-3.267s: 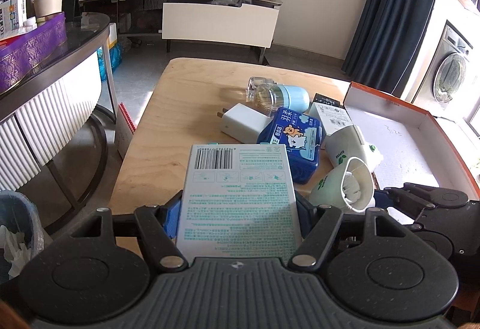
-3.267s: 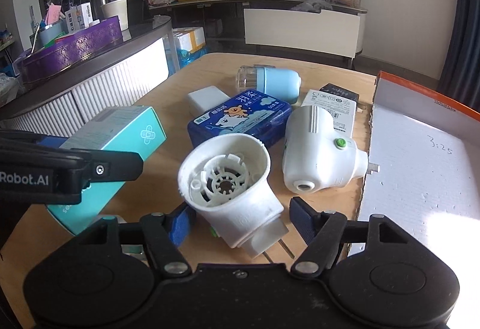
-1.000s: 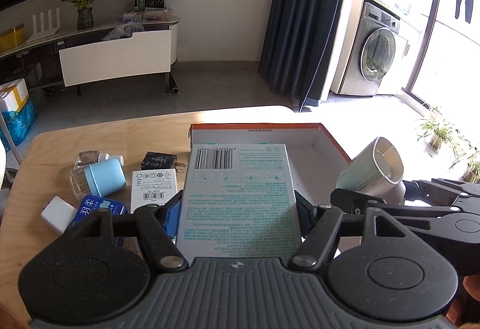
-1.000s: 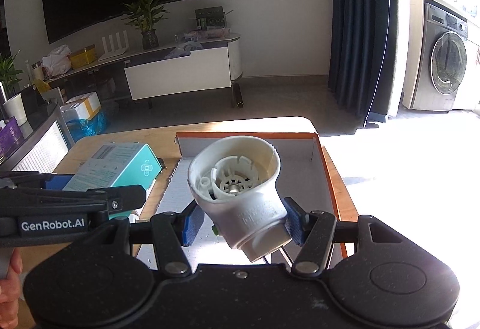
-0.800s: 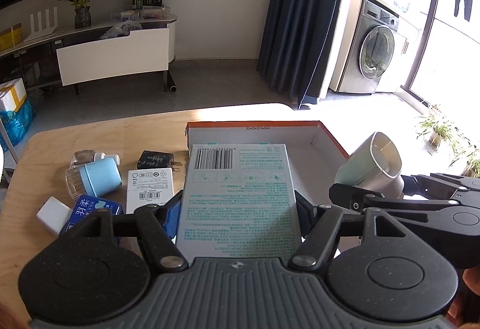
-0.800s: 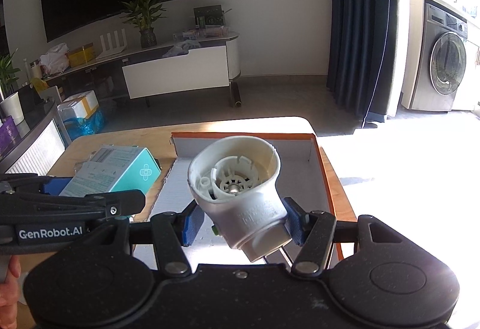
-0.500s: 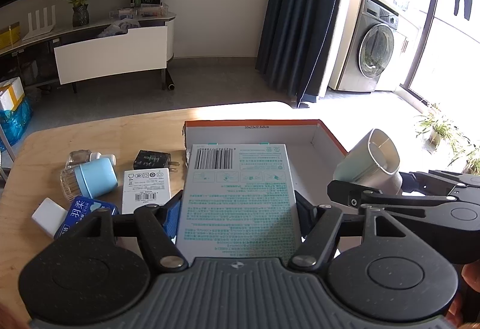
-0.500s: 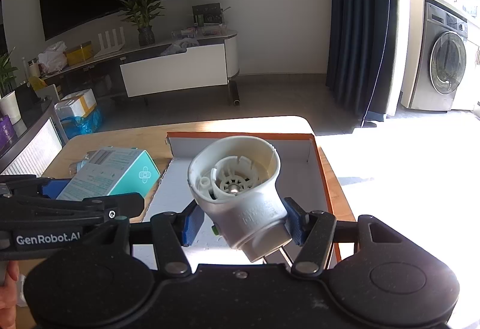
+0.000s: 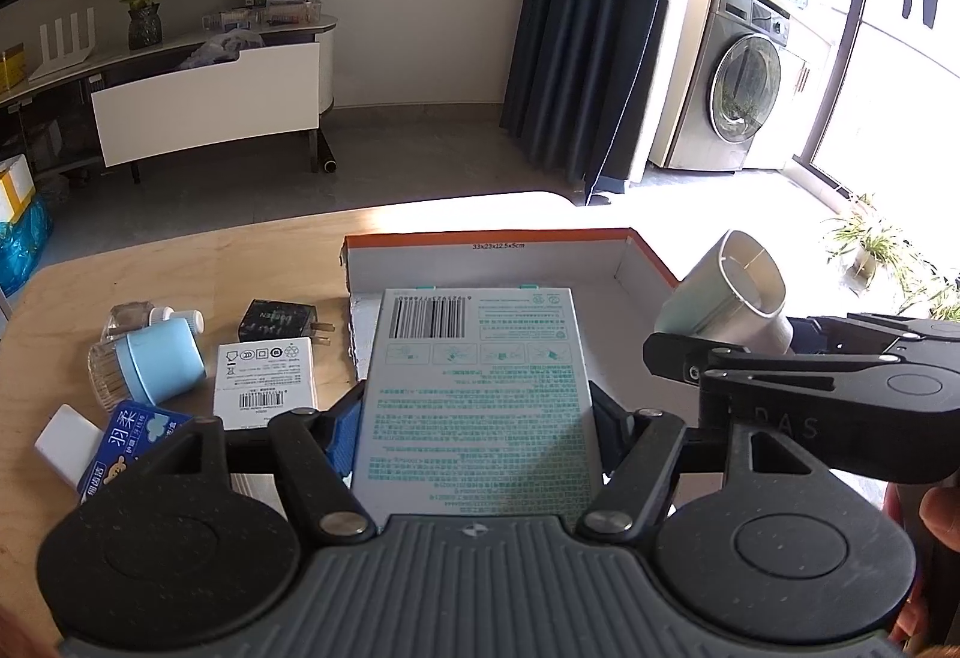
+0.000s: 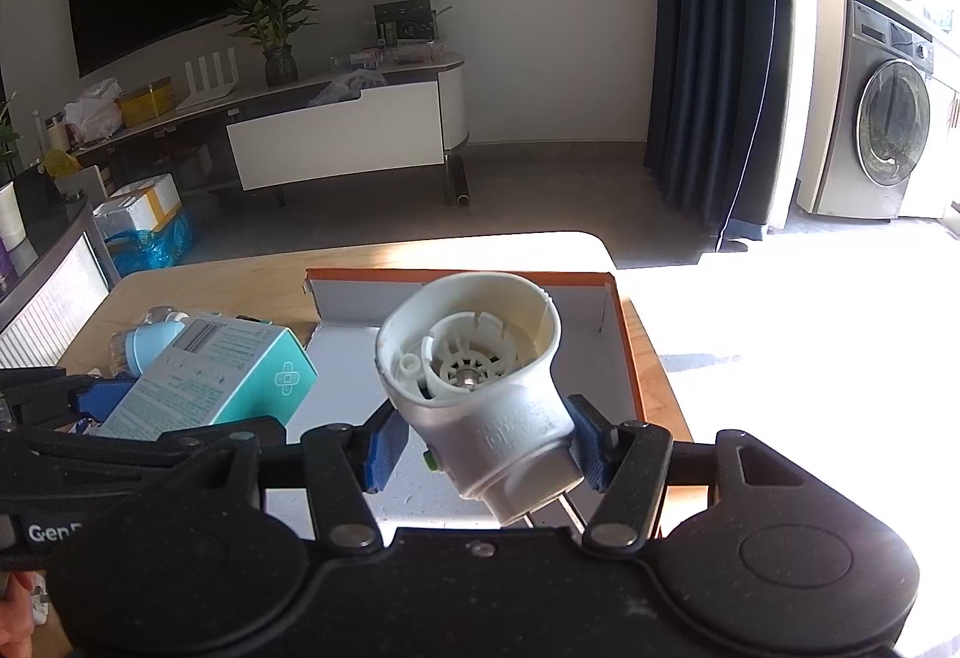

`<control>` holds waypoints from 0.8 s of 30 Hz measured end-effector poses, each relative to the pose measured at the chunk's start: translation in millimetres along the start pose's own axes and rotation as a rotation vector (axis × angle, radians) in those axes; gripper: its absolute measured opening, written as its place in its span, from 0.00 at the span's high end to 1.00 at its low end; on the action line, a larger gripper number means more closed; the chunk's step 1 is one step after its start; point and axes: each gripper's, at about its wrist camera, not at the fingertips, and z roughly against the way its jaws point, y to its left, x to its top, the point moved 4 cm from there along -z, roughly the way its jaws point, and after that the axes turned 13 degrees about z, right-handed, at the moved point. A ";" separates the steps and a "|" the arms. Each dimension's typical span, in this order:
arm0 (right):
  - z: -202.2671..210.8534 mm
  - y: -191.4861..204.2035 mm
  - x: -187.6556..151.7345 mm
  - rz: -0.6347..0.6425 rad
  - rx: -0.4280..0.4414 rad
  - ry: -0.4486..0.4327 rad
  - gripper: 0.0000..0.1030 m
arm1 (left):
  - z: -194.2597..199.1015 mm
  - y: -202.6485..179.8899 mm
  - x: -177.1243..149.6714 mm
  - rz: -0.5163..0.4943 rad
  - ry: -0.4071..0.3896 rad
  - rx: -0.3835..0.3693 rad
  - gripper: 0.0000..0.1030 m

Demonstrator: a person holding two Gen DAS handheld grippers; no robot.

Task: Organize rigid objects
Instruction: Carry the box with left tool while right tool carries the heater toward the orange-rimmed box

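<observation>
"33x23x12.5x5cm" is printed on the far wall of the one orange-rimmed white cardboard tray (image 9: 492, 262). The teal-and-white barcoded carton (image 9: 477, 394) is clamped by the left gripper (image 9: 477, 430) over the tray's near edge. The white plastic plug-in device (image 10: 480, 388) is gripped by the right gripper (image 10: 483, 445), at 3 o'clock of the carton. Five small items lie on the wooden table (image 9: 198, 262) at 9 o'clock, among them a blue-capped clear bottle (image 9: 150, 364) and a barcoded white charger box (image 9: 265, 380).
</observation>
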 end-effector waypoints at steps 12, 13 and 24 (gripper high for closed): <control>-12.1 0.3 2.8 0.000 -0.014 0.024 0.33 | -13.1 -5.4 2.7 0.000 0.011 -0.005 0.31; -14.3 -0.3 2.6 -0.002 -0.013 0.028 0.33 | -13.8 -5.5 2.7 0.001 0.012 -0.004 0.31; -46.2 -9.2 14.5 0.005 -0.007 0.068 0.32 | -28.6 -6.2 4.7 0.010 0.038 -0.012 0.31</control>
